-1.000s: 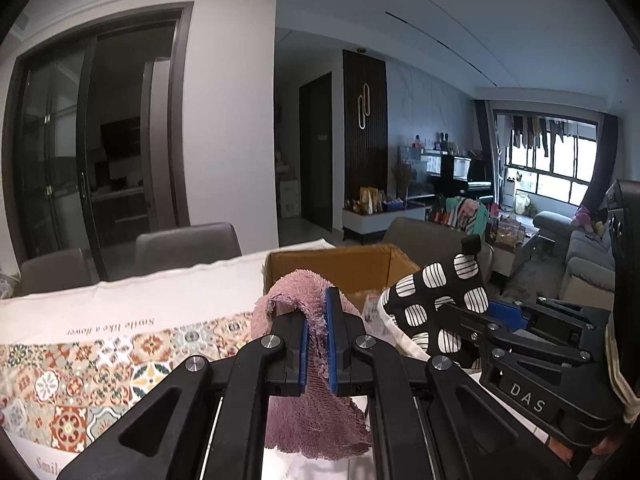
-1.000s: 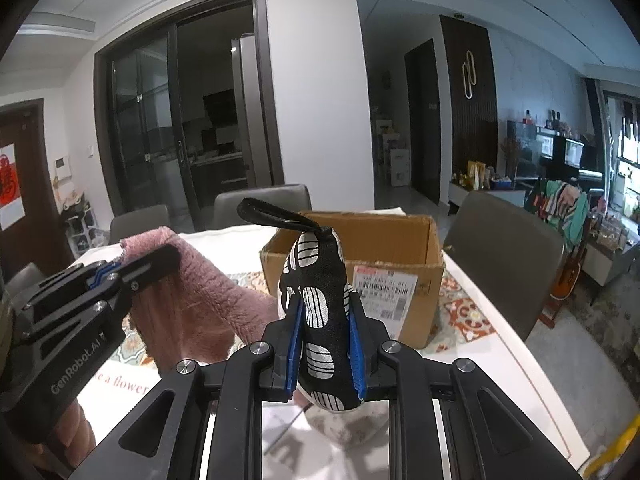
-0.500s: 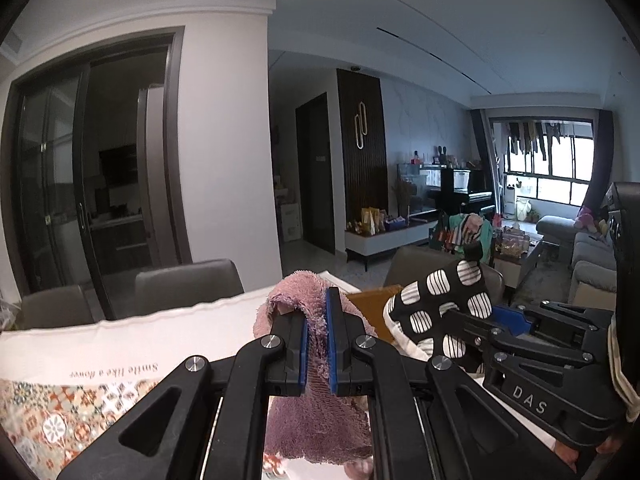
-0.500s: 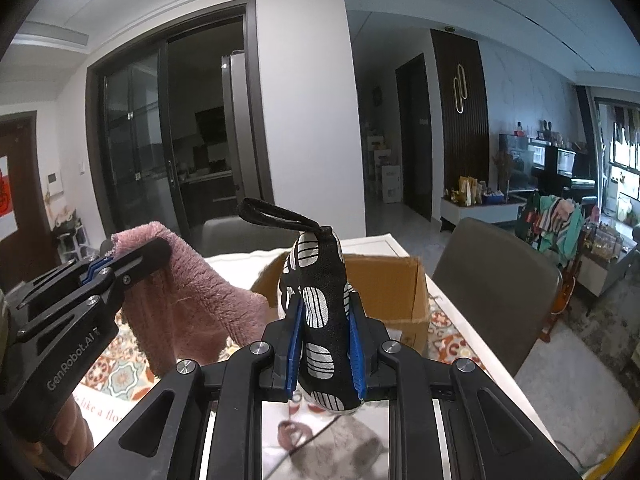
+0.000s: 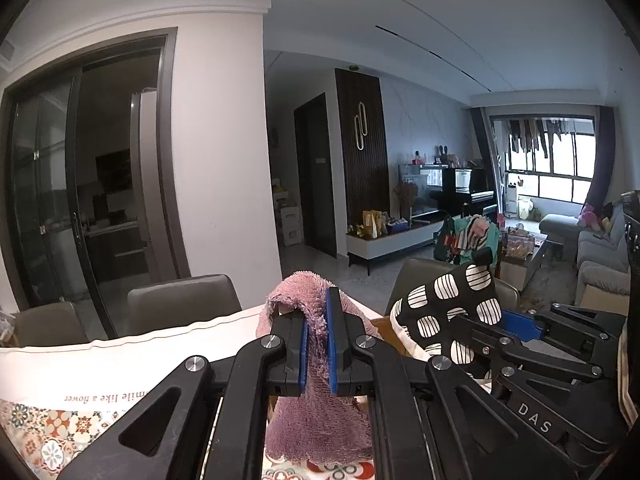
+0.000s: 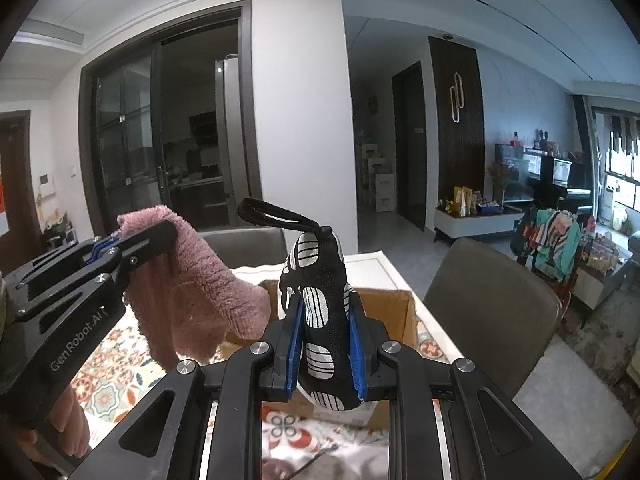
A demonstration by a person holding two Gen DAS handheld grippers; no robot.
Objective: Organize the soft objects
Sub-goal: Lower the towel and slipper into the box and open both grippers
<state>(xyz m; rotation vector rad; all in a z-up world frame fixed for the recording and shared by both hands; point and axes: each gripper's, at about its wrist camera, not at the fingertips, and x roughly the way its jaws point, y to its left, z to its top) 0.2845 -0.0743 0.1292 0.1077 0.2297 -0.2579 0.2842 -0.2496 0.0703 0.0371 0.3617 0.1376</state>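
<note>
My left gripper [image 5: 317,344] is shut on a pink fluffy towel [image 5: 316,420] that hangs down from its fingers, held up above the table. The towel [image 6: 196,300] and left gripper [image 6: 120,246] also show at the left of the right wrist view. My right gripper [image 6: 325,344] is shut on a black pouch with white striped spots [image 6: 320,304], whose black loop sticks up. The pouch [image 5: 448,312] shows at the right of the left wrist view. An open cardboard box [image 6: 400,312] stands on the table just behind and below both held items.
The table carries a patterned cloth [image 6: 108,380] with a white border [image 5: 120,364]. Grey chairs stand around it: one at the right [image 6: 488,300] and two at the far side [image 5: 176,304]. The living room lies beyond at the right.
Both grippers have risen and tilted upward with their loads; the box and table have dropped lower in both views. The grips on towel and pouch are unchanged.
</note>
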